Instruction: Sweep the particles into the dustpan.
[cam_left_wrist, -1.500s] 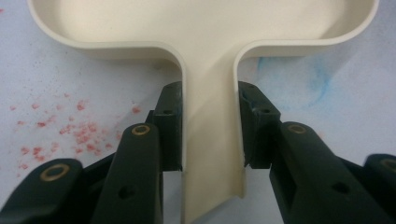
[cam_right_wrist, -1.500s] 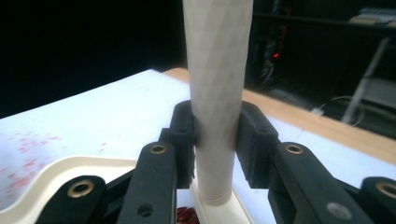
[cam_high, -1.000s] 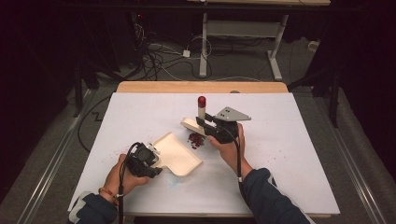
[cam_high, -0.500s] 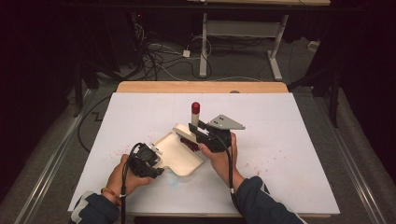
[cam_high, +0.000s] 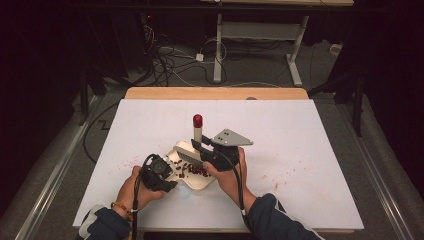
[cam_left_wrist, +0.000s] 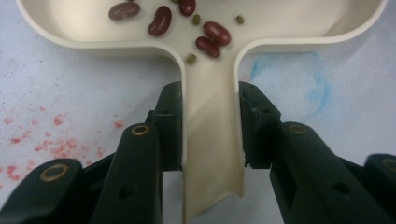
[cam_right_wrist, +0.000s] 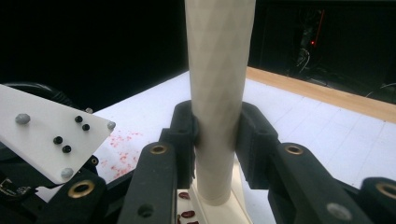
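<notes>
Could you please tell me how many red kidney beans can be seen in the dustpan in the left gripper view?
5 red kidney beans lie in the dustpan: one far left, one beside it, one cut off at the top edge, two near the handle's mouth. More probably lie beyond the frame.

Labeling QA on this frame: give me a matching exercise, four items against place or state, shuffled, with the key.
Items:
1. dustpan handle
2. brush handle
3. red beans
4. pink stains

Places or states:
A. lying loose inside the dustpan
B. clamped upright in the right gripper
C. scattered on the white table
D. clamped flat in the left gripper

Pairs: 1-D, 2-B, 3-A, 4-C
</notes>
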